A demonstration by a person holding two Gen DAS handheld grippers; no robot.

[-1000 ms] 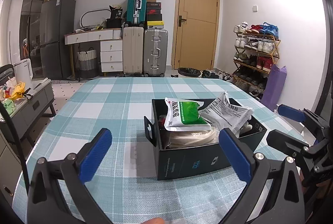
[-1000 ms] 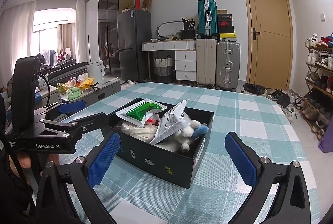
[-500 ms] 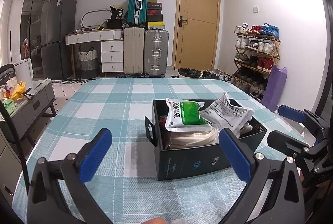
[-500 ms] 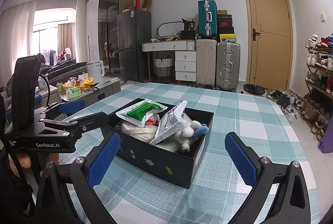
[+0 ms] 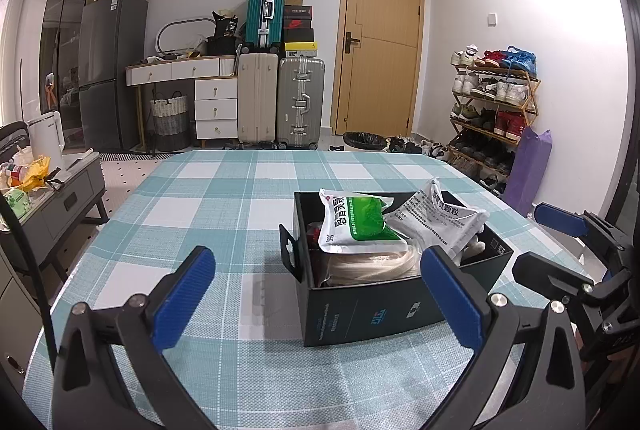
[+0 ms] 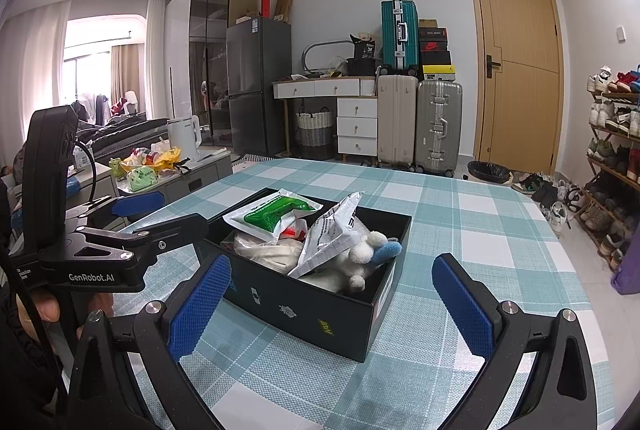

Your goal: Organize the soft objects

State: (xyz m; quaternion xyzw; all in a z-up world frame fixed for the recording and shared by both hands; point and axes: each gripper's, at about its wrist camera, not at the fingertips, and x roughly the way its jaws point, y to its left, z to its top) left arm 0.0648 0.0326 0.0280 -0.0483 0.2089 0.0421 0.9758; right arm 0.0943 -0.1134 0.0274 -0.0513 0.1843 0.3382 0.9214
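Note:
A black box point(image 5: 372, 314) stands on the checked tablecloth, also seen in the right wrist view point(image 6: 312, 306). It holds a green-and-white pouch point(image 5: 356, 226) point(image 6: 276, 212), a white printed pouch point(image 5: 444, 218) point(image 6: 332, 234), a cream bundle point(image 5: 368, 264) and a white plush toy with blue parts point(image 6: 368, 250). My left gripper point(image 5: 320, 294) is open and empty, just in front of the box's near left side. My right gripper point(image 6: 330, 304) is open and empty, in front of the box. Each gripper shows in the other's view: the right point(image 5: 560, 242), the left point(image 6: 160, 214).
The table point(image 5: 224, 206) carries a teal and white checked cloth. Beyond it stand suitcases point(image 5: 280, 98), a white desk point(image 5: 192, 86), a door point(image 5: 380, 42), and a shoe rack point(image 5: 492, 102) on the right. A low grey side table point(image 5: 44, 198) with clutter stands left.

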